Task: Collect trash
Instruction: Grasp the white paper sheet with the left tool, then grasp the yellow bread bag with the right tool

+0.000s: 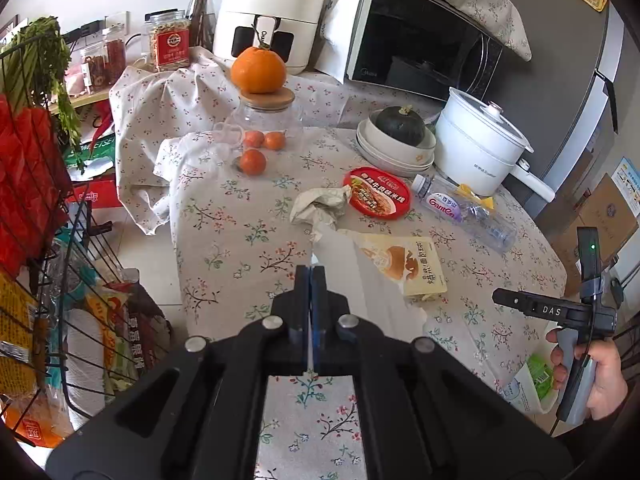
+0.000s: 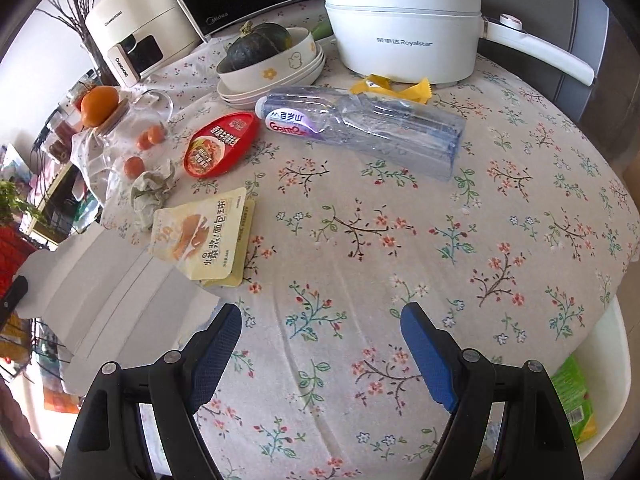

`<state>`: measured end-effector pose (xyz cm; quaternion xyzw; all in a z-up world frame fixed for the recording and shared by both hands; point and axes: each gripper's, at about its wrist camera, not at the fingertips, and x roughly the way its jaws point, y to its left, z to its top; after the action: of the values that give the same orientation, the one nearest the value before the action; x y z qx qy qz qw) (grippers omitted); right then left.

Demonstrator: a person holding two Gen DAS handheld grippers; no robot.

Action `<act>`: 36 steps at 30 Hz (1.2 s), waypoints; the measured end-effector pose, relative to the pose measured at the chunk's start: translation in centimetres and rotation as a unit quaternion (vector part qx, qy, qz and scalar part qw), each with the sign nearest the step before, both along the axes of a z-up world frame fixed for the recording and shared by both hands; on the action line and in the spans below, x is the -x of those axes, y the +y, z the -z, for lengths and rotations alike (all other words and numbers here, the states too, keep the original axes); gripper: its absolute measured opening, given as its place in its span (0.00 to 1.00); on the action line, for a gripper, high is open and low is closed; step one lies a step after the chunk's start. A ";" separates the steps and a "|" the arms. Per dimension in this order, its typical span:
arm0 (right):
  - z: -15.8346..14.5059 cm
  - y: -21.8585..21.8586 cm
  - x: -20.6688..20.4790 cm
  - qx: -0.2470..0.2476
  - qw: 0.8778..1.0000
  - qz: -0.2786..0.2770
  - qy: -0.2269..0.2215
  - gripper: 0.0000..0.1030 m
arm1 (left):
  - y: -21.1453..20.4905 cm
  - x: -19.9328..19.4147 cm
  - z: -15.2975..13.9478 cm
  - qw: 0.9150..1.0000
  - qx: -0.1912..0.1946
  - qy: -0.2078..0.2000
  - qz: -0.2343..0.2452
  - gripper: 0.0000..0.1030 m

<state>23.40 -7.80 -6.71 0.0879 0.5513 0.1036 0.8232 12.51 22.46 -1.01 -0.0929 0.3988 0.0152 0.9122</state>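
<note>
From the left wrist, a round table draped in a floral tablecloth [image 1: 224, 240] fills the middle, with an air fryer [image 1: 272, 12], a microwave [image 1: 420, 44] and a white electric pot [image 1: 476, 148] crowding its far side. A wire rack [image 1: 44, 216] packed with packets stands off the table's left edge, above pale floor tiles. The left gripper [image 1: 311, 272] has its fingers pressed together on the edge of a white paper sheet [image 1: 372, 280], which spreads away to the right over the cloth. Beyond lie the trash items: a crumpled paper wad [image 1: 320, 206], a red noodle-cup lid [image 1: 377, 193], a bread wrapper [image 1: 408, 266] and an empty water bottle [image 1: 464, 212] on its side, cap toward the bowls, base toward the table's right edge. At the right rim a hand [image 1: 596, 376] grips the other tool's handle.

From the right wrist, the right gripper [image 2: 320, 320] hangs over bare cloth, its blue-padded fingers [image 2: 428, 356] spread wide with nothing between them. The bottle [image 2: 360, 128] lies ahead, long axis running from upper left to lower right, just in front of the pot [image 2: 404, 32]. The wrapper [image 2: 204, 236] lies left of centre, partly over the white sheet [image 2: 104, 280]. The cloth's centre and right side are open, down to the curved table edge. A green packet [image 2: 576, 400] lies on a white chair seat [image 2: 616, 360] below that edge.
</note>
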 end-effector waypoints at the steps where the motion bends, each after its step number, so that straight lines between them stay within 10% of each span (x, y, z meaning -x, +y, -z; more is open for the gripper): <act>1: 0.2 0.7 -0.4 -0.009 1.000 -0.002 0.001 0.81 | 0.4 0.2 0.0 1.000 -0.006 0.000 -0.006 0.01; 15: 4.0 8.3 -5.2 -0.025 0.999 -0.031 -0.009 0.73 | 2.3 0.2 4.4 0.994 -0.079 0.075 -0.015 0.01; 21: 4.9 8.9 -5.4 -0.043 0.999 -0.030 -0.003 0.33 | 1.6 0.2 5.3 0.992 -0.089 0.091 0.001 0.01; 23: 4.6 8.9 -5.3 -0.054 0.998 -0.037 -0.005 0.04 | 1.5 0.1 5.2 0.992 -0.085 0.090 0.003 0.01; 36: -1.6 3.5 -2.6 -0.039 0.996 -0.038 -0.073 0.01 | -2.0 0.2 1.8 0.997 -0.065 0.018 0.026 0.01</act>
<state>25.95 -4.34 -5.10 0.0906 0.4886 0.1623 0.8525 12.32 20.48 -2.78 -0.0228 0.4153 0.0191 0.9092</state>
